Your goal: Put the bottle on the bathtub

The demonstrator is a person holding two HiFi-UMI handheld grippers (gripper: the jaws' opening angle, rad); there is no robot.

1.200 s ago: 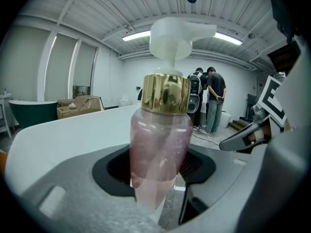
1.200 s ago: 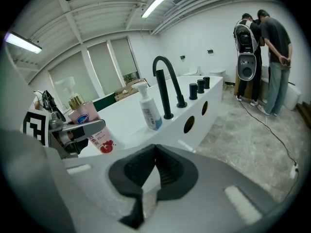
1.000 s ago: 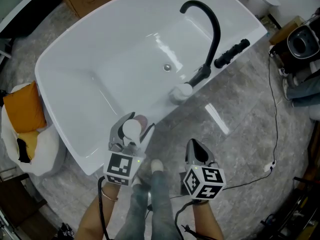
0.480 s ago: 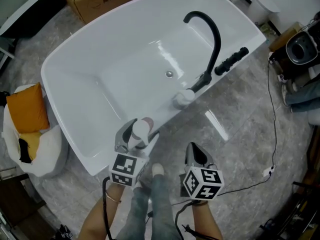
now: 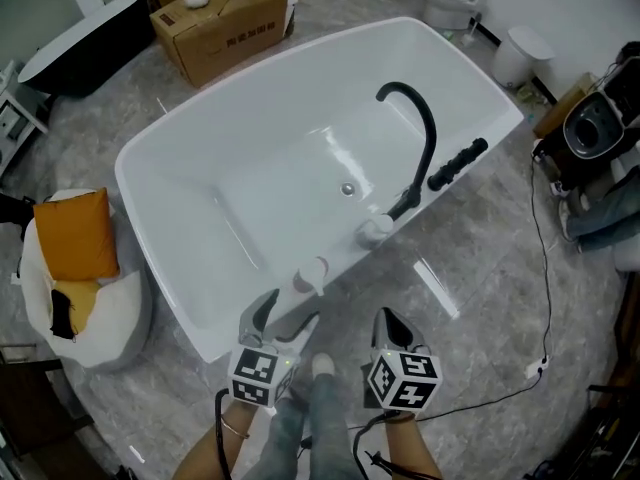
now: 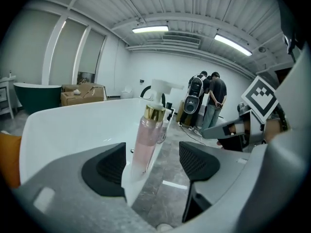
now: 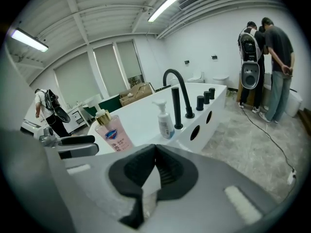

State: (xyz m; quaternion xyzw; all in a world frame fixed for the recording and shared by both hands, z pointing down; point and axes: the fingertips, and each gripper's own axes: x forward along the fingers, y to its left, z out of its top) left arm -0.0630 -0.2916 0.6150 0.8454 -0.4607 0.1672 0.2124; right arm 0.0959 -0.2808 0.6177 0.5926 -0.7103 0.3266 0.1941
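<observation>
left gripper (image 6: 153,165) jaws wide, just been opening, pads off bottle (image 6: 147,136). bottle upright on bathtub (image 6: 68,125) rim, just ahead between jaws, nearer left pad. right gripper (image 7: 154,173) jaws pressed together, empty.

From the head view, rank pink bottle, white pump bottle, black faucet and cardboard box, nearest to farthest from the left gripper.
1. Pink bottle, on the tub rim just ahead of the left gripper.
2. White pump bottle, farther right along the rim.
3. Black faucet, beyond it.
4. Cardboard box, on the floor past the tub.
</observation>
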